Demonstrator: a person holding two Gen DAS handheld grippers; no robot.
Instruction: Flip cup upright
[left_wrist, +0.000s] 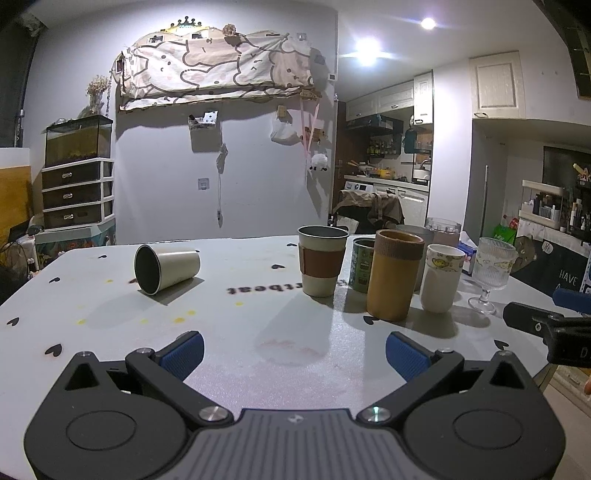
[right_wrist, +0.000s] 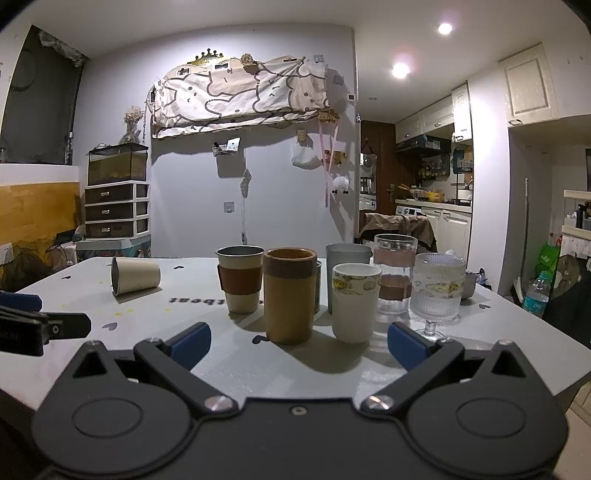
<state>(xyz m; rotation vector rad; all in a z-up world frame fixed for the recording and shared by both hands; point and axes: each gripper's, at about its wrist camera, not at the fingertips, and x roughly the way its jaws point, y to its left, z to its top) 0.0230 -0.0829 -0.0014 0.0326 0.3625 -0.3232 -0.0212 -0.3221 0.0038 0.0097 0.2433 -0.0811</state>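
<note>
A cream cup with a dark inside (left_wrist: 166, 268) lies on its side on the white table (left_wrist: 258, 317), far left, mouth toward me. It also shows in the right wrist view (right_wrist: 135, 275), far left. My left gripper (left_wrist: 294, 352) is open and empty, low over the table's near part, well short of the cup and to its right. My right gripper (right_wrist: 299, 349) is open and empty, just in front of the standing cups. The right gripper shows at the right edge of the left wrist view (left_wrist: 550, 325); the left gripper shows at the left edge of the right wrist view (right_wrist: 40, 326).
Several upright cups stand in a cluster at the right: a cream cup with a brown sleeve (left_wrist: 321, 260), a tall mustard cup (left_wrist: 395, 275), a white printed cup (left_wrist: 441, 278), a ribbed stemmed glass (left_wrist: 493, 271), a clear glass (right_wrist: 394, 275) and a grey cup (right_wrist: 347, 254).
</note>
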